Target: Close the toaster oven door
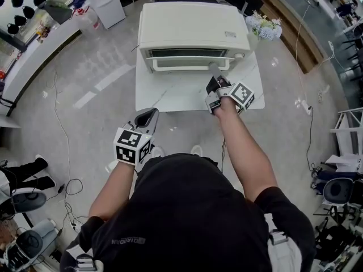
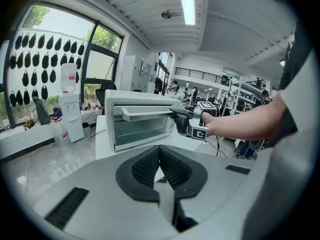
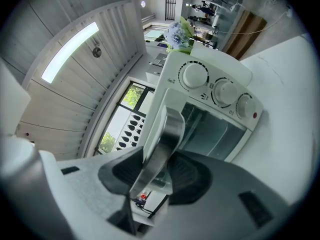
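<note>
Cream-white boxy toaster oven (image 1: 193, 30) at the far side of a white marbled surface (image 1: 170, 98), front toward the person. Upright against that front, glass door (image 2: 140, 129), looking closed, with a long pale handle bar (image 2: 147, 113) across its top. At the bar's right end, right hand-held gripper (image 1: 214, 77), pointing level at the oven: released, jaws wide, the bar's silver end (image 3: 162, 134) standing between them with the pads not pressing on it. On the front panel next to the door, three round white knobs (image 3: 220, 91). Low off the surface's near left corner, left hand-held gripper (image 1: 148, 117), well apart from the oven, clenched tip to tip on nothing. Just right of the oven, a bunch of pale blue and white flowers (image 1: 264, 26).
</note>
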`<action>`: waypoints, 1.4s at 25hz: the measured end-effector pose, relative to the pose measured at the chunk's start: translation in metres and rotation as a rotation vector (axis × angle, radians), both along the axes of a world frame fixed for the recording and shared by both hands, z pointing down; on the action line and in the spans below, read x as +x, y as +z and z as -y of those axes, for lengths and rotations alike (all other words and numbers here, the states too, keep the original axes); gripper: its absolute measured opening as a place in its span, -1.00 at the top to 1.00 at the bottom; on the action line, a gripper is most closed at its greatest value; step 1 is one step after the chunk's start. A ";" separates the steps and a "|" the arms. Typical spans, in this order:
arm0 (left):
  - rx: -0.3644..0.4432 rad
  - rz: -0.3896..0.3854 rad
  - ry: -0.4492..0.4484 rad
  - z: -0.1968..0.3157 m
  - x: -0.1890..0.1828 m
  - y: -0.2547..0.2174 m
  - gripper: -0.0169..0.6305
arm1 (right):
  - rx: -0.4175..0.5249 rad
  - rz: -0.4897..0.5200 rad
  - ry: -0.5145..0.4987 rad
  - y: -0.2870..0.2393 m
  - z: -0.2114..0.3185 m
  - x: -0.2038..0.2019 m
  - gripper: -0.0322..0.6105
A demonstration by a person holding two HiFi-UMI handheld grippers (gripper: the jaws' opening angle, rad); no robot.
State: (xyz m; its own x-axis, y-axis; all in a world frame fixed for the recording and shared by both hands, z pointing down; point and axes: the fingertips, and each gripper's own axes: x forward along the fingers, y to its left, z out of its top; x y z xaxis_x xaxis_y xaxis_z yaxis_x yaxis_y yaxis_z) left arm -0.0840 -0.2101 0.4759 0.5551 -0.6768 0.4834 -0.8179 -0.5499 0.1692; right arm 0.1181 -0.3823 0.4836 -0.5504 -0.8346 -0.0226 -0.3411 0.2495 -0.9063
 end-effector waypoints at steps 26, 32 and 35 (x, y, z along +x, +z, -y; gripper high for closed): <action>-0.004 -0.002 -0.024 0.001 -0.011 0.001 0.94 | 0.018 -0.015 0.021 -0.010 0.029 -0.001 0.42; -0.003 -0.001 -0.034 0.000 -0.016 -0.001 0.94 | 0.025 -0.017 0.028 -0.012 0.030 -0.001 0.41; -0.002 -0.002 -0.037 -0.001 -0.017 0.001 0.94 | 0.026 -0.018 0.026 -0.012 0.030 -0.001 0.41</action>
